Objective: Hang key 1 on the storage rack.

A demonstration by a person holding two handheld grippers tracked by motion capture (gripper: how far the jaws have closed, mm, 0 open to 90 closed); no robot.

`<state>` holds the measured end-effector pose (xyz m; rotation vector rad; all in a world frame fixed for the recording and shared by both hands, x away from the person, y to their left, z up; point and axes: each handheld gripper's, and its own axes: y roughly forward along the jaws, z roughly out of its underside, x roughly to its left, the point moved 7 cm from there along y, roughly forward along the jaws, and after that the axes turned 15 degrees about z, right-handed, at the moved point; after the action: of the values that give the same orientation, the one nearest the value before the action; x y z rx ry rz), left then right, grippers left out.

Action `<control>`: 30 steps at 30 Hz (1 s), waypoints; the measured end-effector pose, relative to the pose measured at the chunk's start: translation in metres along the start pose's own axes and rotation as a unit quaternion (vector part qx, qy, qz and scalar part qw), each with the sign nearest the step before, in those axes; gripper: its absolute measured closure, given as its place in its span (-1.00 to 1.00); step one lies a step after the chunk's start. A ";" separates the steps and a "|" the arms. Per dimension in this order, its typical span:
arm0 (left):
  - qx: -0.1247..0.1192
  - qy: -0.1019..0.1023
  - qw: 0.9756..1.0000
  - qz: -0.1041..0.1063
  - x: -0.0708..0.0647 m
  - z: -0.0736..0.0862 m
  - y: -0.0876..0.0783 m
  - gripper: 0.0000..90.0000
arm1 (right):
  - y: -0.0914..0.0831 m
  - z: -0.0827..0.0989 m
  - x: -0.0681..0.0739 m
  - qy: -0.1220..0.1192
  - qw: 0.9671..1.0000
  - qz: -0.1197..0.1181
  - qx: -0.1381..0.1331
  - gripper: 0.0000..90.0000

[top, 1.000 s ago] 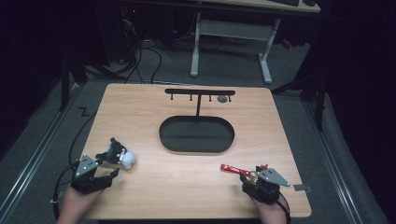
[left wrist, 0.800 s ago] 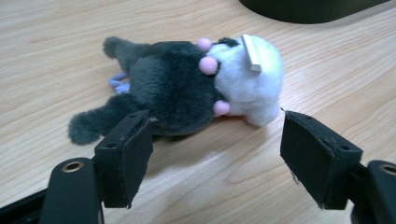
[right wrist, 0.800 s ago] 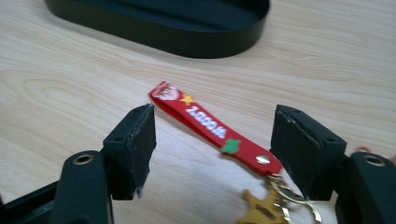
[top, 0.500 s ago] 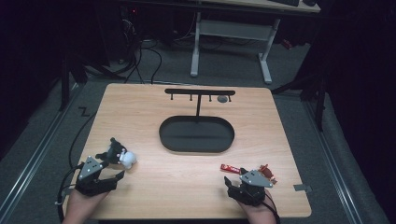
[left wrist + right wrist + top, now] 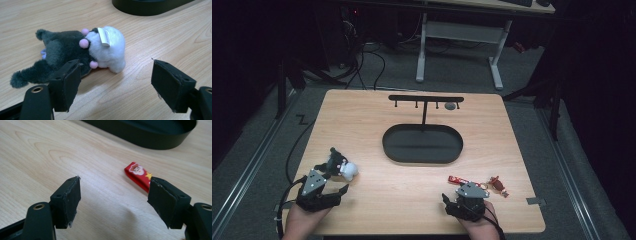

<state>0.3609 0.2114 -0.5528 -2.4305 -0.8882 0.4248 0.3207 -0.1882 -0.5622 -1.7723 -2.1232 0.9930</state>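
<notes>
A dark grey and white plush toy [image 5: 339,165] with pink pompoms lies on its side at the table's front left. My left gripper [image 5: 334,182] stands open just short of it. In the left gripper view the plush toy [image 5: 82,52] lies beyond the left jaw, outside the left gripper [image 5: 115,72]. My right gripper [image 5: 452,195] is at the front right, and its jaws have just been opening. Nothing is between the pads of the right gripper [image 5: 115,192]. A red candy strip [image 5: 138,173] lies on the wood just past the right jaw, and the same strip [image 5: 458,179] sits above the hand.
A black oval tray [image 5: 387,145] sits mid-table, with a black hook rack [image 5: 426,98] rising behind it and a small grey thing [image 5: 450,106] hanging from it. A wrapped red and white candy [image 5: 498,184] lies right of the right hand. Bare wood separates the two hands.
My right hand has slid left along the front edge, uncovering the wrapped candy to its right. The red strip has stayed put. The left gripper and the plush toy have not moved.
</notes>
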 end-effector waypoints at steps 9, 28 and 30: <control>-0.001 0.006 1.000 0.006 -0.001 -0.001 0.000 -0.47 | 0.003 0.000 -0.002 -0.007 0.999 -0.004 0.043 -0.42; -0.003 0.028 1.000 0.013 0.007 -0.004 -0.002 -0.51 | 0.005 -0.013 -0.004 -0.017 0.993 0.015 0.119 -0.43; -0.002 0.028 1.000 0.013 0.007 -0.005 -0.002 -0.51 | 0.004 -0.013 -0.004 -0.021 0.992 0.016 0.122 -0.43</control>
<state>0.3673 0.2156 -0.5485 -2.4482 -0.8353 0.3623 0.3320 -0.1871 -0.5540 -1.6860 -1.9060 1.2485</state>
